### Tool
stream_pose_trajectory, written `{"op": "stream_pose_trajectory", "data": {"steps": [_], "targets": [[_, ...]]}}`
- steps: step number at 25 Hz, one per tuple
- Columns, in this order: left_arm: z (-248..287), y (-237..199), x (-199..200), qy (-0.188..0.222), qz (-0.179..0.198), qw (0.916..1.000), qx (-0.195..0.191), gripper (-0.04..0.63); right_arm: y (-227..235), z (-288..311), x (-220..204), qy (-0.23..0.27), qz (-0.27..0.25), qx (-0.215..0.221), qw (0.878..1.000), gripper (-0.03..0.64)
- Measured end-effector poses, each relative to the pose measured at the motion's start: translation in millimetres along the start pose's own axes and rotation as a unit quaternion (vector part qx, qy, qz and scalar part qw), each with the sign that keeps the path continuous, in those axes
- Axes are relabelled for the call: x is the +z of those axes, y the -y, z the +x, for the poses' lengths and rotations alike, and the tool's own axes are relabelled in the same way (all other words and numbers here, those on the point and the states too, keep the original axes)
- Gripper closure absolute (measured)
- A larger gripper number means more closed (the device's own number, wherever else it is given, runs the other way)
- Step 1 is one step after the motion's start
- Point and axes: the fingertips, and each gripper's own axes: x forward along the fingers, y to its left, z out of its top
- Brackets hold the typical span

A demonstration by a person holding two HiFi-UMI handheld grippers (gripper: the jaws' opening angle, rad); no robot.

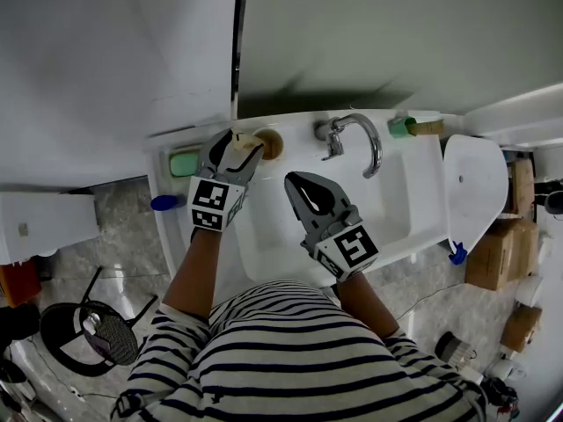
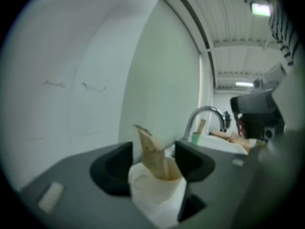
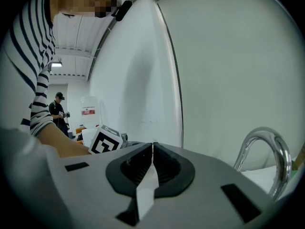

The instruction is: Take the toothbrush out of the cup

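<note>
Half the toothbrush (image 2: pixel 151 152) seemingly inside cup (image 2: pixel 157 199)

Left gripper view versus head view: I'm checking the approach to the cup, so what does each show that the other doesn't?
Only the left gripper view: the white cup side-on between the open jaws of the left gripper, the toothbrush leaning out of it. Only the head view: the green block on the left ledge of the sink. Both: the faucet and the right gripper.
</note>
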Motion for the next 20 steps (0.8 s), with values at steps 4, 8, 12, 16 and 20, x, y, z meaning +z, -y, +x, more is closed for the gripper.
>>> {"op": "stream_pose_trajectory", "data": {"steps": [4,8,12,16,20], "targets": [[3.7,0.9,-0.9,-0.001,0.0,1.0,-0.005,0.34,0.5,3.3,-1.8,-0.003,-0.001,0.004,1.0,0.607],[4.8,1.9,-3.4,-0.009,0.002,0.9999,-0.008,0.404,-0.4,5.2,-3.2,-0.006,-0.002,0.007,1.0,0.607],[5.6,2.5,-4.4,-0.007,-0.004,0.9999,-0.009,0.447,0.2,5.7,-3.9,-0.007,-0.001,0.006,1.0,0.609],[5.4,4.7,-3.7,-0.007,-0.002,0.9999,-0.013,0.481,-0.2,5.4,-4.8,-0.006,-0.001,0.005,1.0,0.608],[4.5,6.2,-1.0,-0.005,0.0,0.9999,-0.014,0.503,-1.3,5.6,-4.5,-0.006,-0.003,0.006,1.0,0.607]]}}
